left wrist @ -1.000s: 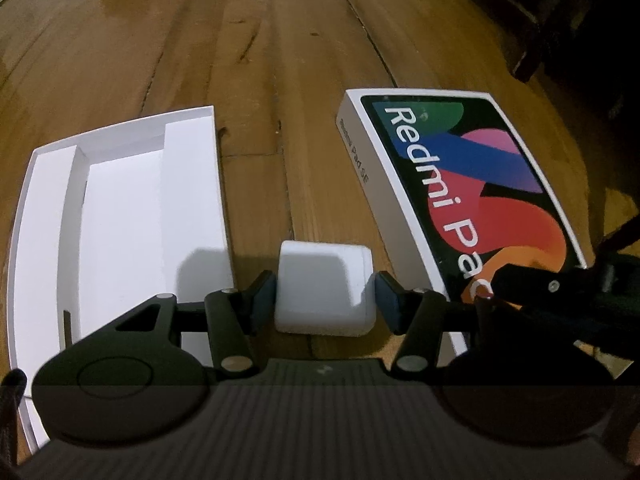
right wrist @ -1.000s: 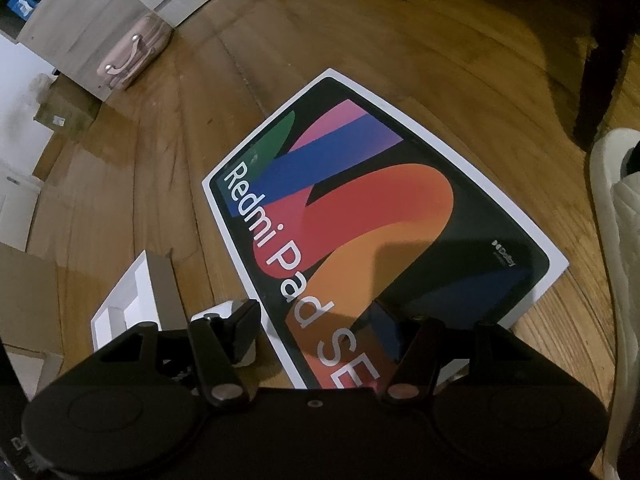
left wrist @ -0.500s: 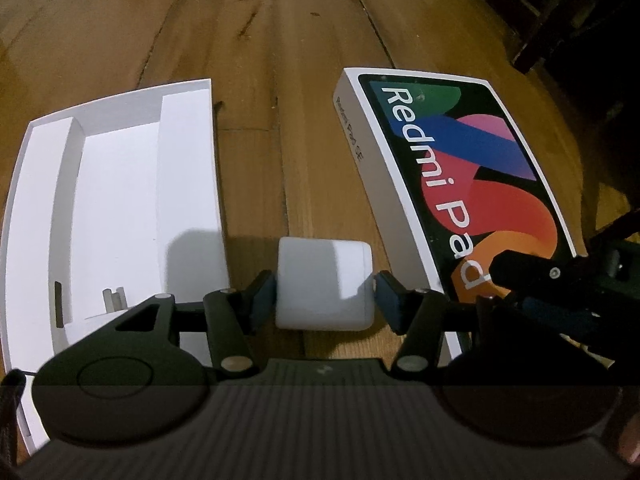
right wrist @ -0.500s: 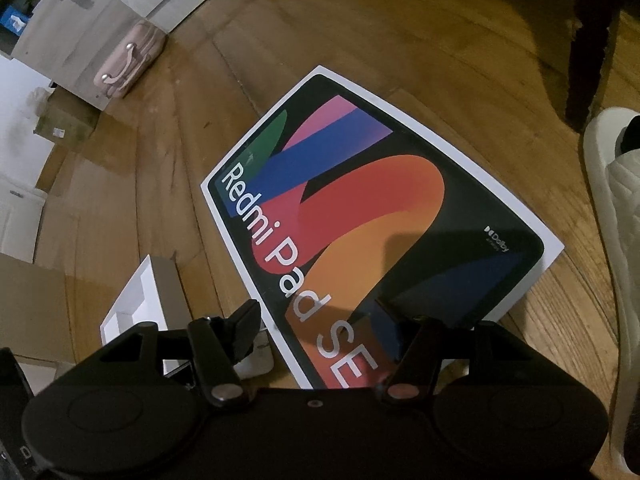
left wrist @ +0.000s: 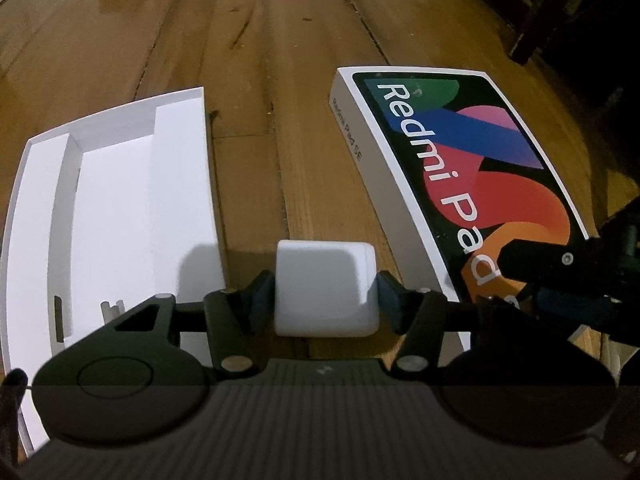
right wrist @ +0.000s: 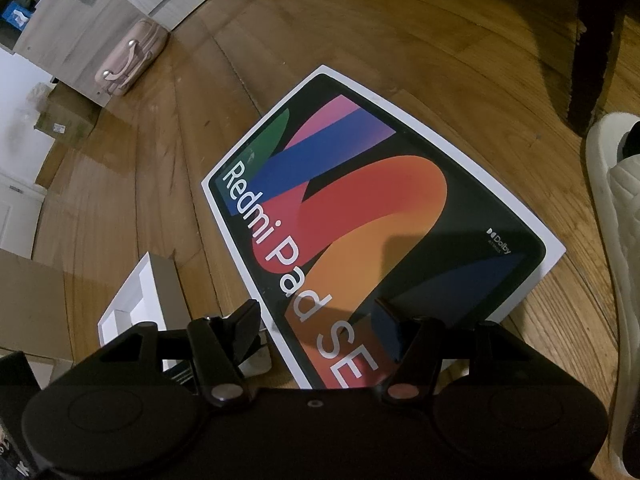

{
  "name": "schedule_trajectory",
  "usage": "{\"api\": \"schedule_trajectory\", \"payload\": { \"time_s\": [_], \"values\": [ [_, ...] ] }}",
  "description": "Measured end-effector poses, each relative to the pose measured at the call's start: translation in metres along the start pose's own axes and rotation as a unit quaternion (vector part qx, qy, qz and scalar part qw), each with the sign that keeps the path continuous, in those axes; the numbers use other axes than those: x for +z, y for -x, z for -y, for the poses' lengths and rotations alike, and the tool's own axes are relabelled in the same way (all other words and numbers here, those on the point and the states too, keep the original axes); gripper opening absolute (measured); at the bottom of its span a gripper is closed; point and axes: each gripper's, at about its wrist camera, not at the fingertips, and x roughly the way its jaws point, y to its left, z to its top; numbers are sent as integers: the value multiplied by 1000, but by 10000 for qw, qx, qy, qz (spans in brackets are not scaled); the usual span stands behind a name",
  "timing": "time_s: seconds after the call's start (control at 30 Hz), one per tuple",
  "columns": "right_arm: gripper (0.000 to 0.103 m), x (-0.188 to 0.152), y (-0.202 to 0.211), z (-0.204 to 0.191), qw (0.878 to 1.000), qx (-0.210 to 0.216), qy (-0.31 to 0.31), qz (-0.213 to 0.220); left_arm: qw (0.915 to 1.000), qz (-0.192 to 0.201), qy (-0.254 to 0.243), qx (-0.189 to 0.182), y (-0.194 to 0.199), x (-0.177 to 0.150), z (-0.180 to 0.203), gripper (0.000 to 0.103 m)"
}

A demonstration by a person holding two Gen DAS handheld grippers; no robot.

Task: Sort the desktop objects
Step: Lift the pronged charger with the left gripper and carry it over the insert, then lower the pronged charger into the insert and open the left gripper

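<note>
My left gripper (left wrist: 326,290) is shut on a white charger block (left wrist: 325,288) and holds it over the wooden floor between an open white box tray (left wrist: 116,216) on the left and the colourful Redmi Pad SE box lid (left wrist: 472,168) on the right. My right gripper (right wrist: 316,320) is open and empty, hovering over the near end of the lid (right wrist: 372,216). The tray (right wrist: 132,304) shows at the lower left of the right wrist view. The right gripper's body also shows at the right edge of the left wrist view (left wrist: 560,280).
A wooden floor (left wrist: 260,40) lies all around. Dark furniture legs (right wrist: 588,52) stand at the far right. A white slipper (right wrist: 616,216) is at the right edge. A pink suitcase (right wrist: 132,56) and cardboard boxes (right wrist: 64,120) stand far left.
My left gripper with the charger has drifted slightly, so the tray and lid sit lower in view and more of the tray's near end shows. My right gripper has barely moved.
</note>
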Motion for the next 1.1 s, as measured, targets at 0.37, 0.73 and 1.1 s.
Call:
{"api": "schedule_trajectory", "payload": {
  "time_s": [0.37,0.73,1.1],
  "values": [
    [67,-2,4,3,9999,44,-90,-6,9973,213,640,-291,41,23,-26,54],
    [67,-7,7,-9,9999,73,153,-12,9821,507,1799,225,70,20,-118,54],
    [67,-11,3,-16,9995,-45,300,-80,9763,424,2084,398,47,4,-142,54]
  ]
}}
